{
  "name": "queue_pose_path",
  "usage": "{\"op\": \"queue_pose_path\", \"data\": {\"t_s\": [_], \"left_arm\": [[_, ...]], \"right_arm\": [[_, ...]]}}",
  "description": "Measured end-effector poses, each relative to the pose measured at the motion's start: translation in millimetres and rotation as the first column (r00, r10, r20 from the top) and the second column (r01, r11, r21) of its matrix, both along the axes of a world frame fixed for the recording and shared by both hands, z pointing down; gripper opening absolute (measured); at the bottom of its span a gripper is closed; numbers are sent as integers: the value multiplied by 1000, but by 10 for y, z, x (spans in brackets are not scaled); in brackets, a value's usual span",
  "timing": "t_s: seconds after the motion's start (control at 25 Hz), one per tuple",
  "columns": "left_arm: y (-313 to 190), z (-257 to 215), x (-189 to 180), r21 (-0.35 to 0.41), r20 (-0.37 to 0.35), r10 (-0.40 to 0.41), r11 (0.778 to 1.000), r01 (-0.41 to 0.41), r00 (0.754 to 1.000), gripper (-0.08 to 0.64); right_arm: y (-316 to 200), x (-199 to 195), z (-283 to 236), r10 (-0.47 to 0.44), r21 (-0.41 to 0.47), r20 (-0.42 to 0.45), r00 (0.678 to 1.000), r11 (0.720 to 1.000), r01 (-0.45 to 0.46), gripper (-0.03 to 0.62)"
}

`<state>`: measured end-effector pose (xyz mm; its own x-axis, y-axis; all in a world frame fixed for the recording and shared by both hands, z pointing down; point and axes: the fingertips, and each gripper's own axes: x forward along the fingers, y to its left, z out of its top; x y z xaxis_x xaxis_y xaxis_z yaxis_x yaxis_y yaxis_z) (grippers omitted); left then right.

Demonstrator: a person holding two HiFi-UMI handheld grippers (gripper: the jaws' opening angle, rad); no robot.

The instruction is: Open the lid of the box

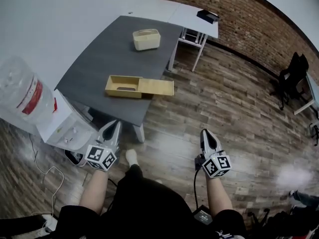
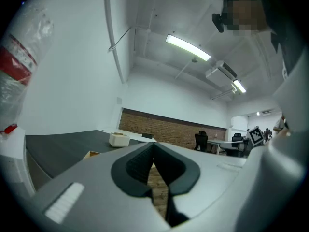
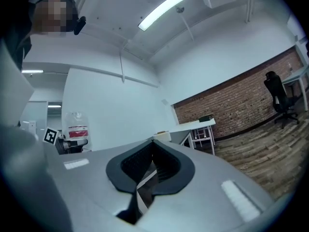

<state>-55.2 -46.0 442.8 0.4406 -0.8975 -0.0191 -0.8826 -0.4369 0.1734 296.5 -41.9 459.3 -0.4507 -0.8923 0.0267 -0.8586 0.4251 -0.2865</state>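
No word, brand or number can be read anywhere. The water bottle (image 1: 17,83) at the near left carries a red and white label (image 1: 31,96), its print too blurred to read. The left tool (image 1: 113,126) and right tool (image 1: 206,133) bear only black-and-white square marker patterns.

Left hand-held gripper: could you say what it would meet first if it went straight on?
Probably the open wooden box on the grey table: the left hand-held gripper points roughly at it. Height is unclear, so it might catch the table's near edge first.
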Motion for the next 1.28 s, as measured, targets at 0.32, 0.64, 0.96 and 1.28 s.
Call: {"op": "queue_pose_path", "data": {"t_s": [0.32,0.64,0.96,1.28], "left_arm": [[321,-68,82,27,-13,-1,1000,1,1000,0],[226,-179,201,39,-15,73,997,-73,997,0],[158,-208,114,48,-12,111,993,-110,994,0],[51,-221,-20,48,-33,91,995,-89,995,0]], "right_arm": [[216,-312,-85,-50,27,-44,998,998,51,2],[216,-528,-231,-50,57,-96,994,997,56,2],[176,-710,-291,-45,69,-102,994,996,53,1],[177,-786,-285,-59,56,-123,991,996,66,0]]}}
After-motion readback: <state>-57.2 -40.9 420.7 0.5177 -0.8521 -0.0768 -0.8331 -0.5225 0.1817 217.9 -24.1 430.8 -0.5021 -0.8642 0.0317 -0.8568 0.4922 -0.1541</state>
